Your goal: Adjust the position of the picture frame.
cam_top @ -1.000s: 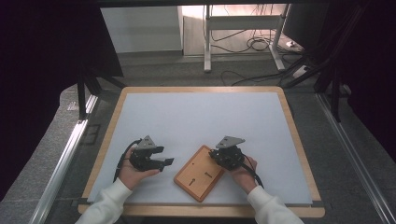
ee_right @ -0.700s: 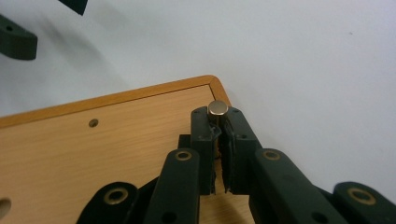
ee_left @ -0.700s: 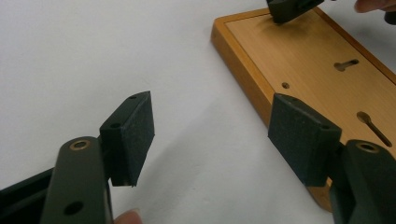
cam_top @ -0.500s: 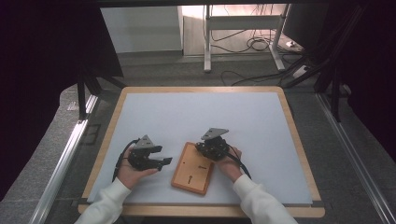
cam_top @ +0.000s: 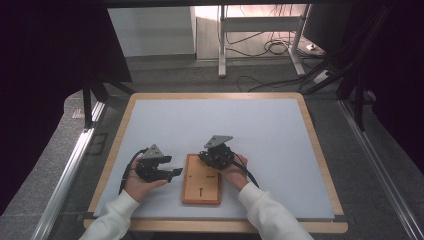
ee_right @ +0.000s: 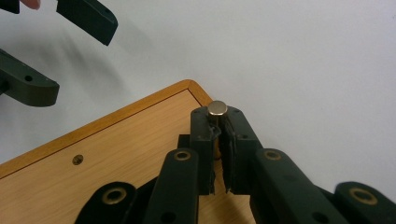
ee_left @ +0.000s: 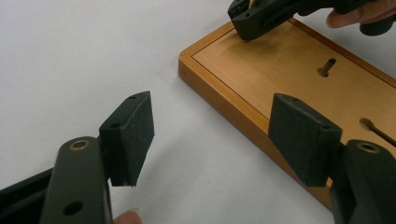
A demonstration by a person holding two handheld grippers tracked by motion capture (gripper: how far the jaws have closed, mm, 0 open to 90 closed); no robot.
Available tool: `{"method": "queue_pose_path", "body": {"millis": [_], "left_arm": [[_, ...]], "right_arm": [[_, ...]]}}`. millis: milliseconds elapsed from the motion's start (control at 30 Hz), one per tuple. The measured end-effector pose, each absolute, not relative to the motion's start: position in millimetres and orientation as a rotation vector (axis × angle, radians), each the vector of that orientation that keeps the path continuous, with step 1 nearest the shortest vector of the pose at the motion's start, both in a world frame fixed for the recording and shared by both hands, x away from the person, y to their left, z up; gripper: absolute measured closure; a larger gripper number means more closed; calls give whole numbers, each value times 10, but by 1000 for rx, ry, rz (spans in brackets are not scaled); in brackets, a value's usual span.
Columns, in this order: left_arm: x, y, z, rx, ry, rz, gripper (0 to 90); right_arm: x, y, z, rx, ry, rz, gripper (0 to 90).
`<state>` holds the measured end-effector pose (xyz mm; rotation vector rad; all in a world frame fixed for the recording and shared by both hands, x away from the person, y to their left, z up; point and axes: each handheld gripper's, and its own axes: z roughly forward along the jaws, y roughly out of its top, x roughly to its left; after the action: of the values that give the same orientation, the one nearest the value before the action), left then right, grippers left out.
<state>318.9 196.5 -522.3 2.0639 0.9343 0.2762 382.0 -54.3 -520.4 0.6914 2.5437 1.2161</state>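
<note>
A wooden board (cam_top: 202, 186) with a keyhole slot (ee_left: 327, 67) lies lengthwise on the white table top near the front. My right gripper (cam_top: 206, 157) hangs over the board's far left corner (ee_right: 116, 154); its jaws (ee_right: 218, 120) are shut on a small metal pin (ee_right: 217, 108) that stands up between the pads. To the left of the board, my left gripper (cam_top: 177, 172) rests in a hand and points right. Its pads (ee_left: 135, 126) stand wide apart with nothing between them, the right one over the board's left edge (ee_left: 280, 70). The right gripper's tip (ee_left: 247, 25) shows beyond.
The white top has a wooden frame (cam_top: 320, 165). Bare white surface stretches behind and to the right of the board (cam_top: 240, 120). A metal rail (cam_top: 70, 170) runs along the table's left side. Cables (cam_top: 270, 47) lie on the floor beyond.
My right gripper has moved left with the pin. The board has swung from a slant to lie square with the table. The left gripper has stayed put.
</note>
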Motion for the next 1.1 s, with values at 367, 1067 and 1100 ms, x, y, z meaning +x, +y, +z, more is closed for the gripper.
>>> {"method": "queue_pose_path", "body": {"millis": [367,1067,1100], "left_arm": [[3188,1982,-5218,2058,929,280,310],[3202,1916,-5234,2067,834,288,281],[3203,1916,-5233,2069,831,290,281]], "right_arm": [[3747,-718,-5107,736,2519,1218,572],[3153,-2055,-5001,869,2426,1177,416],[3153,-2055,-5001,869,2426,1177,416]]}}
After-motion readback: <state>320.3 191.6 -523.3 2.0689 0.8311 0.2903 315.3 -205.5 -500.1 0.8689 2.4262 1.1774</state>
